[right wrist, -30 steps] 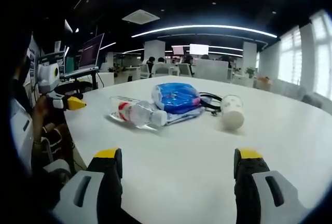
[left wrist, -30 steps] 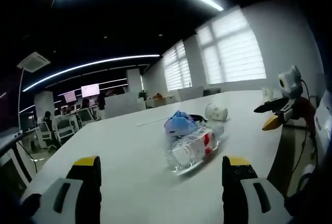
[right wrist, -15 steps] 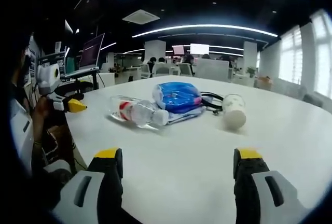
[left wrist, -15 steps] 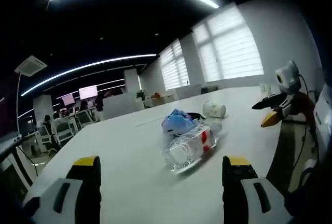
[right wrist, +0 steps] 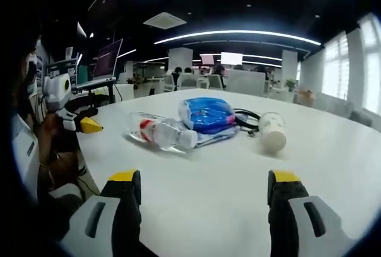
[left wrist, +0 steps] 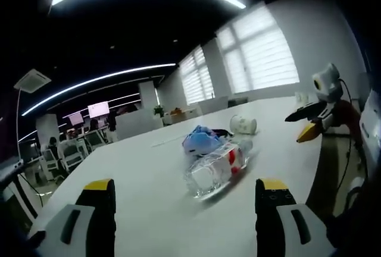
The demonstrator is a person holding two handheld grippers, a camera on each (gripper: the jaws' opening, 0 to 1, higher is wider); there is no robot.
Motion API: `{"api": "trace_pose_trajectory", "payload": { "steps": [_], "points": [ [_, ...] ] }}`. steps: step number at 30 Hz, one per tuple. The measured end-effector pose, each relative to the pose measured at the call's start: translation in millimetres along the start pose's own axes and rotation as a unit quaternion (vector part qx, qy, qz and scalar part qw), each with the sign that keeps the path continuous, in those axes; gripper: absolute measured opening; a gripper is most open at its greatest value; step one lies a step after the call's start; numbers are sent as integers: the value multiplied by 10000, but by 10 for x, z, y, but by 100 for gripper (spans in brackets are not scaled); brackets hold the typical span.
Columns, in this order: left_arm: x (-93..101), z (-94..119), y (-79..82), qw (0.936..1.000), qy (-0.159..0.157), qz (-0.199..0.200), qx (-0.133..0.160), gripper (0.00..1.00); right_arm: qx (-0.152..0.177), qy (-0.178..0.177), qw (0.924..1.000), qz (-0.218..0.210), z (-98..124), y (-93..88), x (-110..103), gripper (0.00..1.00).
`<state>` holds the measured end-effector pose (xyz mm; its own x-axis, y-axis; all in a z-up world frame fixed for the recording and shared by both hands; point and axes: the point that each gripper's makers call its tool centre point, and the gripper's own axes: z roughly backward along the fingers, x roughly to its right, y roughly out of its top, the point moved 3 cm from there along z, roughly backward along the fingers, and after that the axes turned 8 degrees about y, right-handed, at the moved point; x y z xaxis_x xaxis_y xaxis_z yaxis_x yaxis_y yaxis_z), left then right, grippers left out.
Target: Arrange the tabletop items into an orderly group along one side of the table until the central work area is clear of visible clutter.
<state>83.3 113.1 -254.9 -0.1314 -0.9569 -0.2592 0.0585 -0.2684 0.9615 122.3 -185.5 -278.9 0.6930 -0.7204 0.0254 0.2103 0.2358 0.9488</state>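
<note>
Both tools, left and right, spread over bare table before the bottle.

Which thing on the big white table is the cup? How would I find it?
Look at the white table and find the little pile in its middle. Next to the blue packet and the clear bottle, the paper cup lies tipped on its side. It's the only plain white one.

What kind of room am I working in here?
Most likely an open-plan office: a large white table, rows of desks with office chairs and wall screens behind, long ceiling light strips, and blinds over big windows.
</note>
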Motion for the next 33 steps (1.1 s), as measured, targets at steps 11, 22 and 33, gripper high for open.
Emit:
{"api": "trace_pose_trajectory", "payload": {
  "steps": [11,22,33],
  "points": [
    [24,-18,13,10000,-39,-6,28,97,27,31,10000,29,-26,17,-4,84],
    [43,-53,28,9999,-84,-58,34,97,58,85,9999,85,-80,54,-28,83],
    [47,-74,56,9999,-120,-112,52,97,69,145,9998,77,-128,76,-48,83]
  ]
}}
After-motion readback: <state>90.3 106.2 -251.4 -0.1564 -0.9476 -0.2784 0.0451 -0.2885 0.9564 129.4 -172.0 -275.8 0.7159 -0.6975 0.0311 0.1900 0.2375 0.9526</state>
